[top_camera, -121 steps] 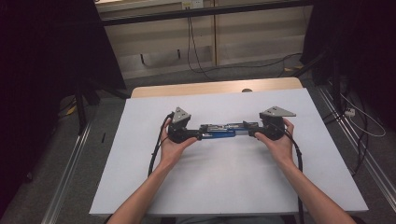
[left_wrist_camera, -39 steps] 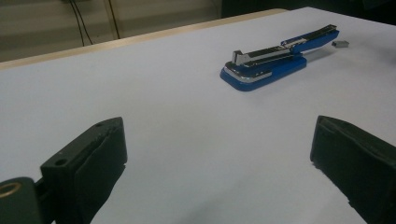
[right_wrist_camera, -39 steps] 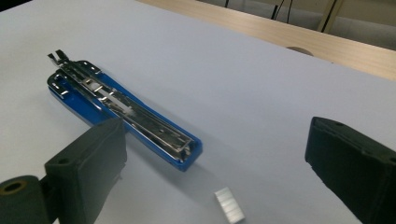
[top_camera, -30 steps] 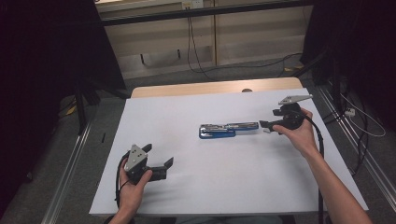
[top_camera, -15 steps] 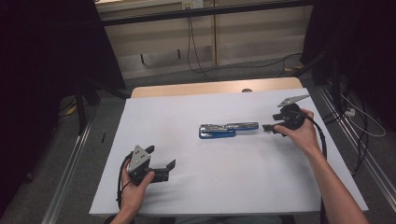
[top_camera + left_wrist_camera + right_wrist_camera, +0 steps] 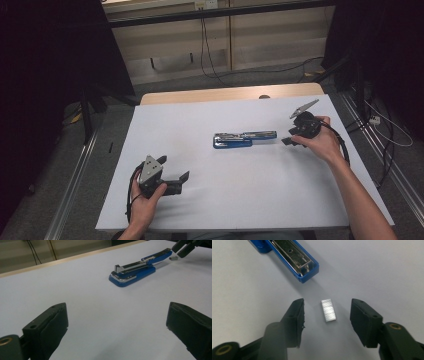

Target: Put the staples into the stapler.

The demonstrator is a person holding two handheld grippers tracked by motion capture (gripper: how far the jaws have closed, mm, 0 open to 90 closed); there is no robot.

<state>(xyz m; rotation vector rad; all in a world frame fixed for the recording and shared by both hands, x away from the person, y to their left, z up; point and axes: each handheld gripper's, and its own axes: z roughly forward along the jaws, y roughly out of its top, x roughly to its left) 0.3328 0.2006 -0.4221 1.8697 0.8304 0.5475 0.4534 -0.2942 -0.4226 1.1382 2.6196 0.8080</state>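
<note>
A blue stapler (image 6: 245, 139) lies swung open flat in the middle of the white table (image 6: 200, 120). A small silver strip of staples (image 6: 328, 310) lies on the table just off its right end (image 6: 294, 257). My right gripper (image 6: 327, 303) points down at the strip with one jaw on each side. The jaws have just been closing but the pads stand clear of the strip. The left gripper (image 6: 174, 168) rests at the front left, open and empty, facing the stapler (image 6: 135, 272). In the left gripper view the right gripper (image 6: 183, 247) hovers by the staples (image 6: 173, 258).
A bare wooden strip (image 6: 225, 94) edges the table's far side. Cables (image 6: 207, 45) run over the floor beyond it, and metal rails (image 6: 75, 190) flank the table. White surface lies between the left gripper and the stapler.
Four seconds ago both grippers were at the stapler's two ends. The left one has since drawn back to the front left and stays there. The right hand has barely shifted in the last second.
</note>
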